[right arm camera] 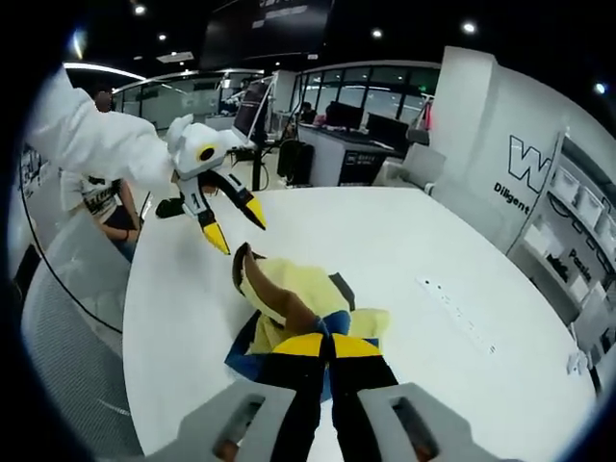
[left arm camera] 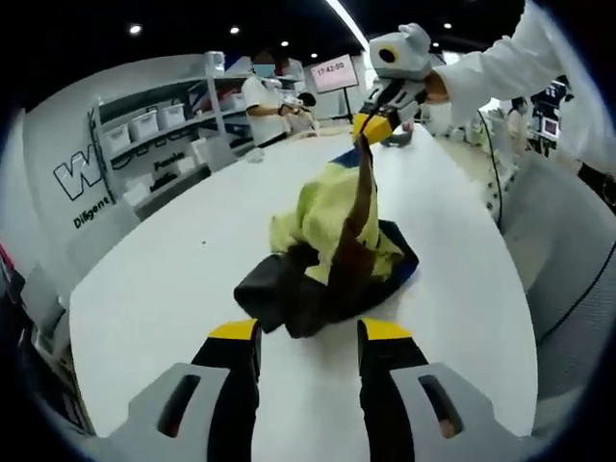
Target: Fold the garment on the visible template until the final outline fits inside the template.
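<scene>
A crumpled garment (left arm camera: 332, 255) in yellow, navy and dark brown lies in a heap on the white table (left arm camera: 164, 279). In the left gripper view my left gripper (left arm camera: 308, 330) hangs open just short of the heap, with nothing between its jaws. My right gripper (left arm camera: 372, 128), held by a white-sleeved hand, is shut on a corner of the garment beyond the heap and pulls a dark strip of it upward. In the right gripper view the right gripper (right arm camera: 327, 345) pinches the garment (right arm camera: 289, 303) between its yellow tips. The left gripper (right arm camera: 239, 231) hovers open past the heap.
Shelves with white bins (left arm camera: 144, 125) line the left wall, and people (left arm camera: 265, 101) stand beyond the table's far end. Grey mesh chairs (left arm camera: 568, 260) (right arm camera: 67, 327) stand beside the table. A thin white strip (right arm camera: 457, 313) lies on the tabletop to the right.
</scene>
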